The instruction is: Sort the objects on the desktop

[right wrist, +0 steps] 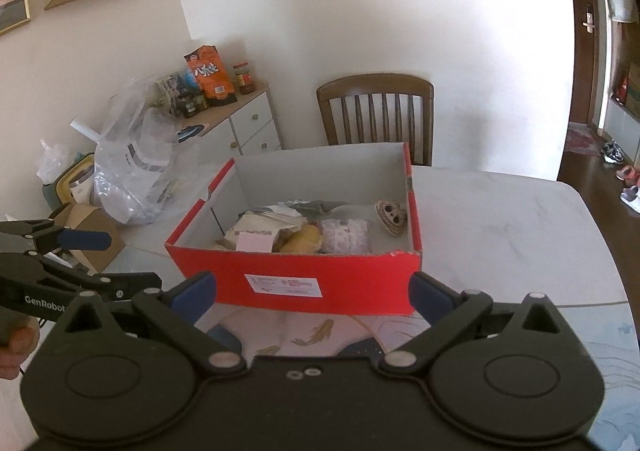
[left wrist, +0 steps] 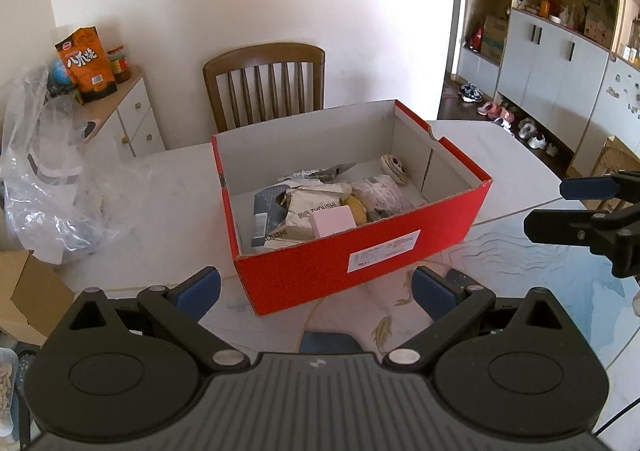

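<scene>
A red cardboard box point(left wrist: 360, 255) point(right wrist: 332, 283) stands open on the white table point(left wrist: 496, 155) point(right wrist: 500, 235). Inside lie a pink block point(left wrist: 334, 222) point(right wrist: 254, 241), a yellow bun-like item point(right wrist: 302, 239), paper packets point(left wrist: 304, 217), a patterned pouch point(right wrist: 344, 235) and a small round brown figure point(left wrist: 394, 167) point(right wrist: 390, 215). My left gripper point(left wrist: 316, 293) is open and empty, just in front of the box's near wall. My right gripper point(right wrist: 312, 297) is open and empty, in front of the box's labelled wall. Each gripper shows in the other's view: the right one point(left wrist: 588, 207), the left one point(right wrist: 100, 263).
A wooden chair point(left wrist: 264, 83) point(right wrist: 376, 111) stands behind the table. A clear plastic bag point(left wrist: 52, 187) point(right wrist: 132, 171) and a brown carton point(left wrist: 28, 295) point(right wrist: 92, 235) lie at the left. A white cabinet point(right wrist: 240, 123) with an orange snack bag point(left wrist: 86, 63) stands by the wall.
</scene>
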